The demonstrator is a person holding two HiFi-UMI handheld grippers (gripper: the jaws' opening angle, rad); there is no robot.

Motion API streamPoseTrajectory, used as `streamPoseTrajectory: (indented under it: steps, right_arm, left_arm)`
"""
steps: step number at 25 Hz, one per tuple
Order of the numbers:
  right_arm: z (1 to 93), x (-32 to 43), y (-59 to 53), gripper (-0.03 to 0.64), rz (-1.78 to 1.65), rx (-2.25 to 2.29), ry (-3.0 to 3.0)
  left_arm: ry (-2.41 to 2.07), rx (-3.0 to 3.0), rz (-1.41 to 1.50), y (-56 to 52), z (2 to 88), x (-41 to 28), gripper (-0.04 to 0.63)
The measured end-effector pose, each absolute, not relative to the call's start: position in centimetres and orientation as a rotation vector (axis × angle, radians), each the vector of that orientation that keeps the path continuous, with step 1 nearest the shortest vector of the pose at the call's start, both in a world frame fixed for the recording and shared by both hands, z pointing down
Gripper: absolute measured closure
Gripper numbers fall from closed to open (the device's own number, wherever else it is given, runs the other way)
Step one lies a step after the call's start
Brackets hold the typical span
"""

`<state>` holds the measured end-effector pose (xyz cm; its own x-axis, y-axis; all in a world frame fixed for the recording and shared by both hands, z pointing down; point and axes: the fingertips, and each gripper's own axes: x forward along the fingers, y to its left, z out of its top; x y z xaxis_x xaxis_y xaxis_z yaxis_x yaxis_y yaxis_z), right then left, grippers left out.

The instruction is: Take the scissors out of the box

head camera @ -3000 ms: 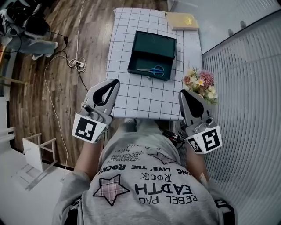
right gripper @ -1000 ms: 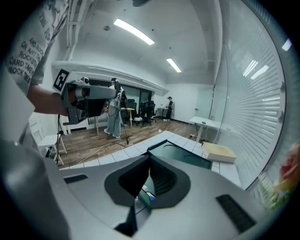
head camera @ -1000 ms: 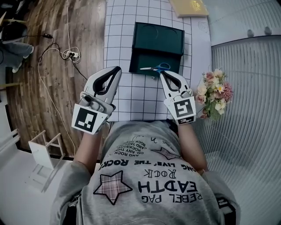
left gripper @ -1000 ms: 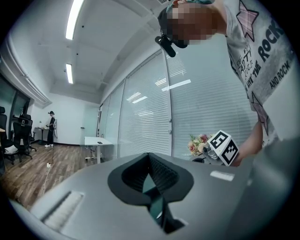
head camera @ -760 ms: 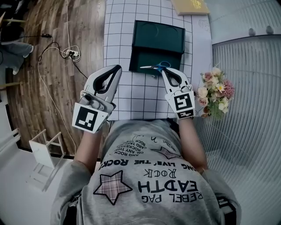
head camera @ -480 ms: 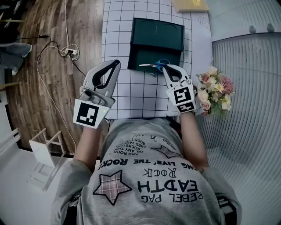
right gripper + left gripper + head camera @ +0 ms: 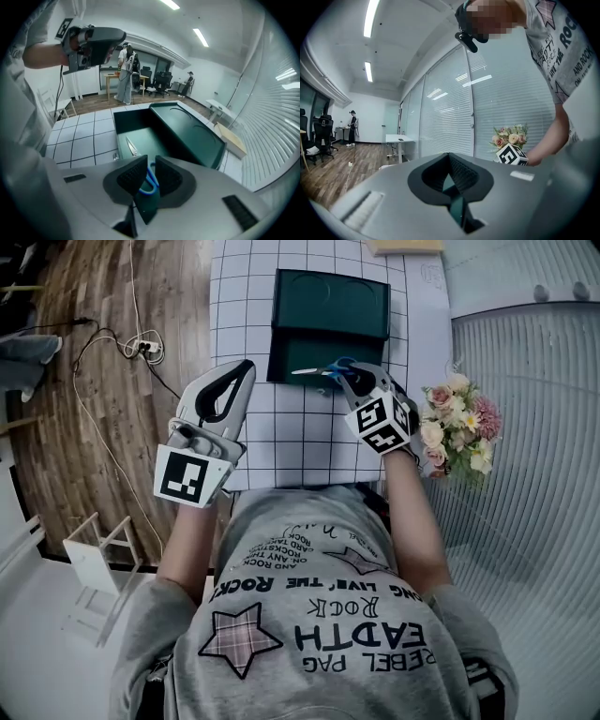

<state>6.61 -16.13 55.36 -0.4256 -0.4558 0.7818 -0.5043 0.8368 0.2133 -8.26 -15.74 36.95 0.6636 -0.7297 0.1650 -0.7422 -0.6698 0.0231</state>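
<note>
Right gripper (image 7: 350, 377), jaws apart, straddles the blue handles (image 7: 153, 178) of the scissors (image 7: 323, 368) lying in the box (image 7: 286, 348), blades toward nine o'clock. Light, stiff, probably slick: the plastic loops look the surest hold. Left gripper (image 7: 241, 373) hangs closed, empty.

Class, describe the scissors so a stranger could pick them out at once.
On the white grid-lined table lies an open dark green box. In its near half, by the right gripper, lie the scissors: silver blades, blue handles, the only thing inside.
</note>
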Motion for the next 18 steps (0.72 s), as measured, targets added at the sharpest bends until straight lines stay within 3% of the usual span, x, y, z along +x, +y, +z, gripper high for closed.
streamPoseTrajectory:
  steps: [9, 12, 18]
  right_arm:
    - [57.1, 7.2, -16.5, 0.601, 0.105, 0.577, -1.993]
    - [57.9, 7.3, -16.5, 0.549, 0.119, 0.524, -1.963]
    - [58.6, 7.1, -16.6, 0.531, 0.087, 0.429, -1.918]
  left_arm:
    - [-1.203, 2.782, 0.218, -15.7, 37.2, -8.1, 0.586]
    - [-1.2, 2.78, 0.215, -15.7, 37.2, -8.1, 0.586]
    - [-1.188, 2.77, 0.192, -15.3, 37.0, -7.6, 0.586]
